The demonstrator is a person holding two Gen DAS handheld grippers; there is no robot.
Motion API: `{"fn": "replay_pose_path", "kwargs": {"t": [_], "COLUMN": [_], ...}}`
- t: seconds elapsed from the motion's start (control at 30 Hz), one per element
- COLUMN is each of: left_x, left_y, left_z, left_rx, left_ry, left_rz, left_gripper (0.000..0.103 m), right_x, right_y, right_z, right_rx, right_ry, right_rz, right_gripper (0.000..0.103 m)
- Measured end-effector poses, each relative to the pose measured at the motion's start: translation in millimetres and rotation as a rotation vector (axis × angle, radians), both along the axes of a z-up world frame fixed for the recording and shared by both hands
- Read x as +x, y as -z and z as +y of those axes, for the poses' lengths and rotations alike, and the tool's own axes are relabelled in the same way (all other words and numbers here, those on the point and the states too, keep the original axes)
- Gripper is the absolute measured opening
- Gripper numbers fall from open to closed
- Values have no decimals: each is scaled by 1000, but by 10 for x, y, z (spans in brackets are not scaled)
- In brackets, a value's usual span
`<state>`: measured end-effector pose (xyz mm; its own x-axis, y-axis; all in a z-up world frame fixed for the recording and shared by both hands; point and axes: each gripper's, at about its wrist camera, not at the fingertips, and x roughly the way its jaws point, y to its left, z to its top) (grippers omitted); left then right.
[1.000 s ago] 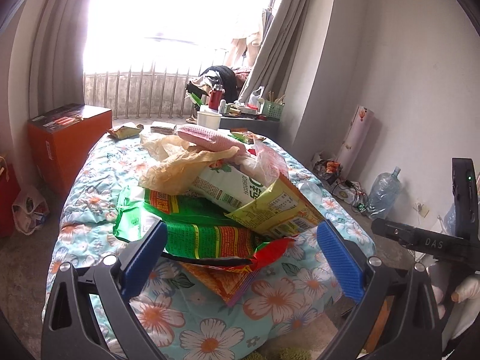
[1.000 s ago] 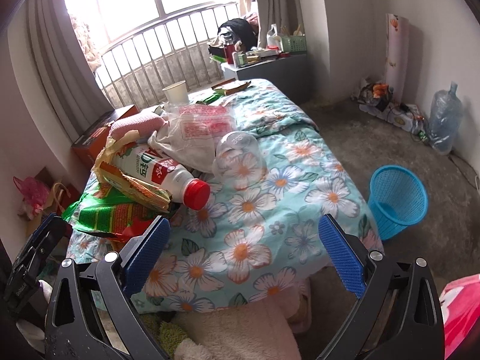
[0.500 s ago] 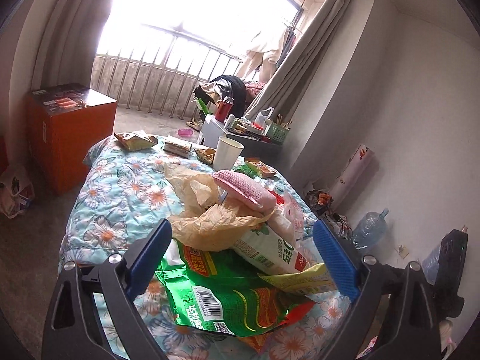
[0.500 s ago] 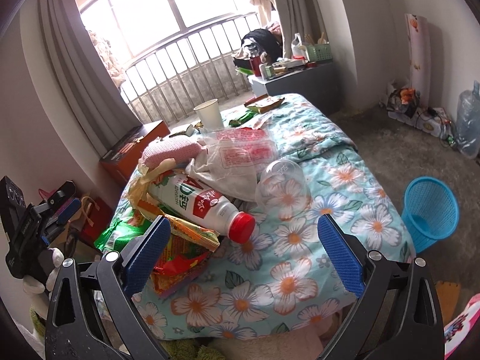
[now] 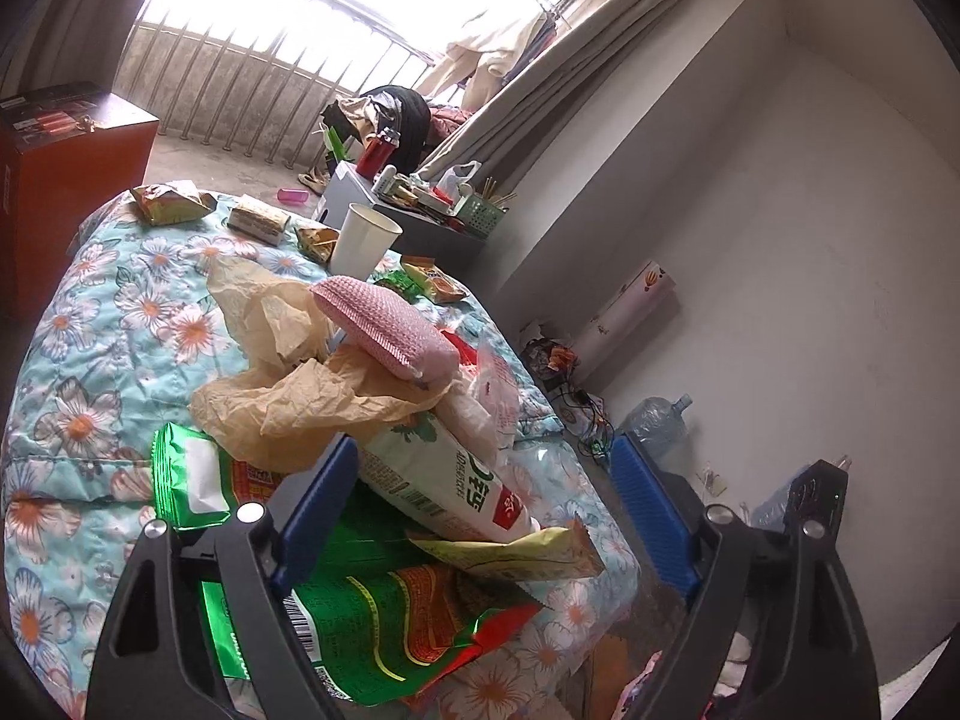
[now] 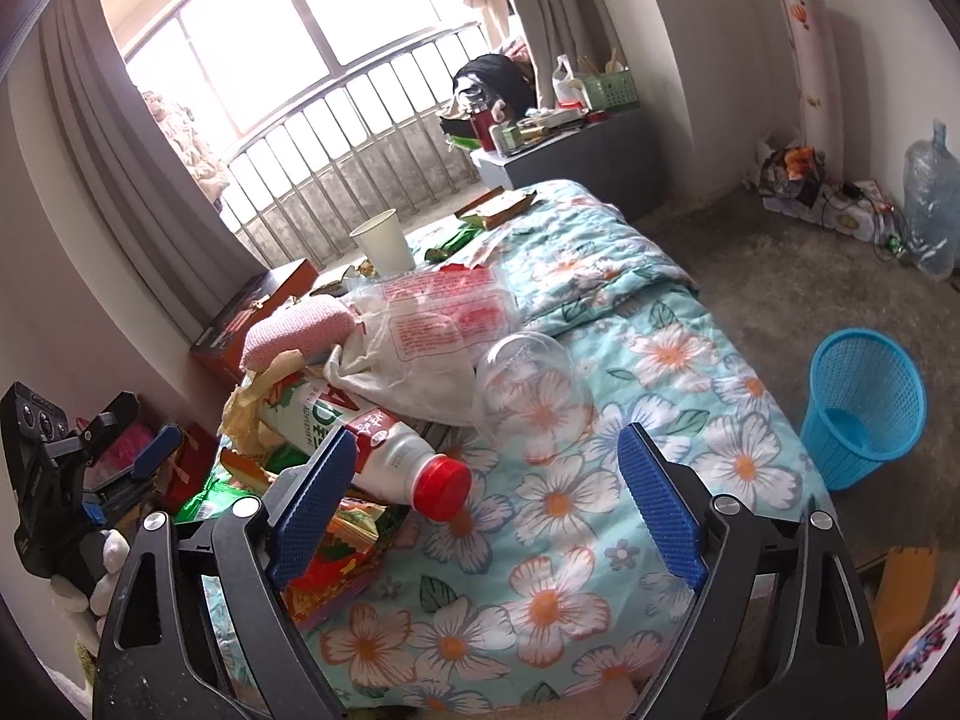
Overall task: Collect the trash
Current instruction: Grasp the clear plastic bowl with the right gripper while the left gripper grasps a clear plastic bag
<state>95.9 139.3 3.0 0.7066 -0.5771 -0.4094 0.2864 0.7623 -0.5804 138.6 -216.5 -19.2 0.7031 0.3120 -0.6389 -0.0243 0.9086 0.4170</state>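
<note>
A heap of trash lies on the flowered bed (image 5: 90,360): a white milk bottle (image 5: 444,480) with a red cap (image 6: 444,486), a green snack bag (image 5: 360,618), crumpled brown paper (image 5: 300,396), a pink pad (image 5: 384,330) and a yellow wrapper (image 5: 510,552). My left gripper (image 5: 486,510) hovers over the heap, its jaws closing, with the bottle seen between the blue pads but not touched. My right gripper (image 6: 486,498) faces the bottle's cap end, jaws also closing, pressing on nothing. A clear plastic cup (image 6: 531,396) lies just beyond it.
A blue waste basket (image 6: 864,414) stands on the floor right of the bed. A paper cup (image 6: 384,246), a printed plastic bag (image 6: 444,312) and more wrappers (image 5: 168,204) lie farther up the bed. An orange box (image 5: 66,144) and a cluttered side table (image 6: 576,144) flank it.
Both grippers' jaws have narrowed a little. The left gripper swung and rolled over the heap, bringing the bottle between its pads. The right gripper shifted left toward the bottle's cap.
</note>
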Motion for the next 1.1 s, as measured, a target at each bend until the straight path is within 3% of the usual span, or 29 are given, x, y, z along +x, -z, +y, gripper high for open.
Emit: {"fn": "replay_pose_path", "kwargs": {"t": [0.17,0.37,0.57,0.63,0.67,0.87,1.0,1.1], "left_x": [101,297,547,675,746,1237,1542,1710], "left_y": [39,-9,-300,-400,-452,-688,-642,-534], "left_z": [-165,-290,-441,-516,-547,-791,-1043,-1290], "left_rx": [12,18,45,82,101,219,376,526], "left_ry": [62,96,149,170,180,252,269,333], "left_rz": [1,26,29,50,58,139,220,214], "left_gripper": [74,66,65,65,65,65,65,71], "right_x": [336,805,990,983,978,837,650,535], "right_y": [143,383,587,633,654,531,437,471], "right_z": [-48,168,248,222,204,14,-143,-230], "right_rx": [32,-40,-128,-114,-104,-68,-75,-95], "right_ry": [-47,-135,-134,-147,-146,-113,-87,-75], "right_rz": [43,62,80,91,101,88,77,85], "right_gripper": [83,85,82,66,63,63,63,63]}}
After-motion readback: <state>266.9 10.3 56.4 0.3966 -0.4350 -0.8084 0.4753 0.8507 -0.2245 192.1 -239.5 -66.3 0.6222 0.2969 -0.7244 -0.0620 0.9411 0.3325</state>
